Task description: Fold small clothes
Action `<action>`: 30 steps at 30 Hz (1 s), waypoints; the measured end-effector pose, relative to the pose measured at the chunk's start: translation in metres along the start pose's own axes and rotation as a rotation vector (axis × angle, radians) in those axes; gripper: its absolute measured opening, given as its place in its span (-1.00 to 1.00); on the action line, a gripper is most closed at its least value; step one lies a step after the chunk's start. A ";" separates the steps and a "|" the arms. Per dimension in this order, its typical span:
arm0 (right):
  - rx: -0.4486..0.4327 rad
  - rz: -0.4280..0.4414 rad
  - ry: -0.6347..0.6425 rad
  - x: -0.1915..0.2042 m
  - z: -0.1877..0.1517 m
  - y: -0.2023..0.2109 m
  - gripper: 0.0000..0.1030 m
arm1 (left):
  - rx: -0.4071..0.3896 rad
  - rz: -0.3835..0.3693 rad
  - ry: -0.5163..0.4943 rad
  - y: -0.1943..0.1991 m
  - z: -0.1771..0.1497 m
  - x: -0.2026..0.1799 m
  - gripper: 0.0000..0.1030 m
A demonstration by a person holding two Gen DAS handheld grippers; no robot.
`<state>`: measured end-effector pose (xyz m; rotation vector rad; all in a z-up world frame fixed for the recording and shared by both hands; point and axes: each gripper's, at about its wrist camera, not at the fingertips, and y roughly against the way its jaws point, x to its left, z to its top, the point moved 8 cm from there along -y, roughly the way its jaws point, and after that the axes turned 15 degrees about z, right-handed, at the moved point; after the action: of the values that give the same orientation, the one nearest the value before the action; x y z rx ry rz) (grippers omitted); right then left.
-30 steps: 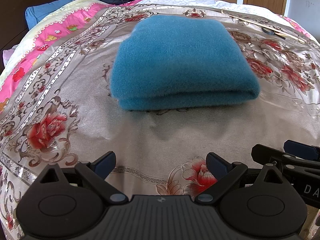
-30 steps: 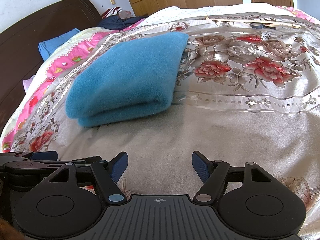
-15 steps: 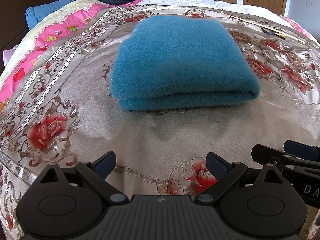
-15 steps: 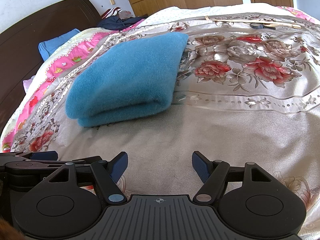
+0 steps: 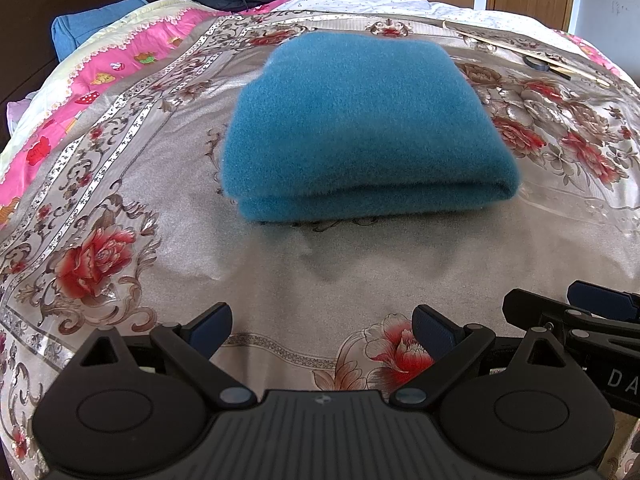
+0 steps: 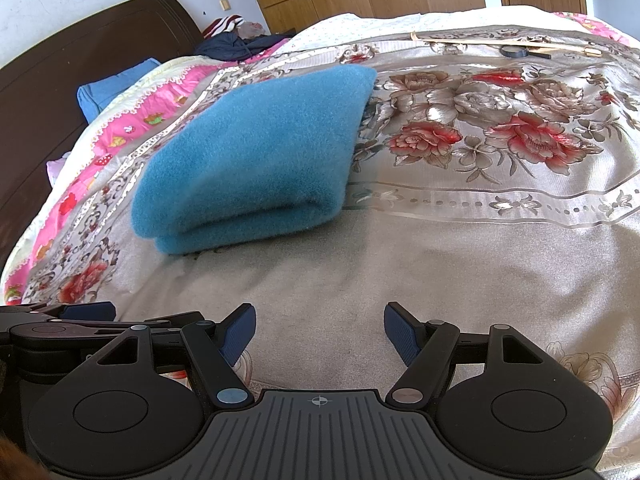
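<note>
Blue fleece garment (image 5: pixel 360 120), folded, on bedspread (image 5: pixel 360 272)

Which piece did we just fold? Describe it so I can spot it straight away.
Start at the floral bedspread covering the bed. In its middle lies the folded teal fleece, well ahead of both open grippers. Unlike the flat blue pillow by the headboard, it is fuzzy, thick and doubled over.

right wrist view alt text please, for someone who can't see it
A folded fuzzy teal-blue cloth lies on a silvery floral bedspread, ahead and left of the open, empty right tool. The left tool shows at the lower left edge.
</note>
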<state>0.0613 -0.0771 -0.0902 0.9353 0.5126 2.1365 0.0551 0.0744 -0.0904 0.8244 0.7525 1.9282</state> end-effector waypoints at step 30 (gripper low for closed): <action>0.000 0.001 -0.001 -0.001 0.000 0.000 0.41 | -0.012 0.015 0.002 0.003 0.003 -0.001 1.00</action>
<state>0.0617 -0.0780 -0.0902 0.9363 0.5112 2.1375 0.0561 0.0731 -0.0865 0.8233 0.7369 1.9450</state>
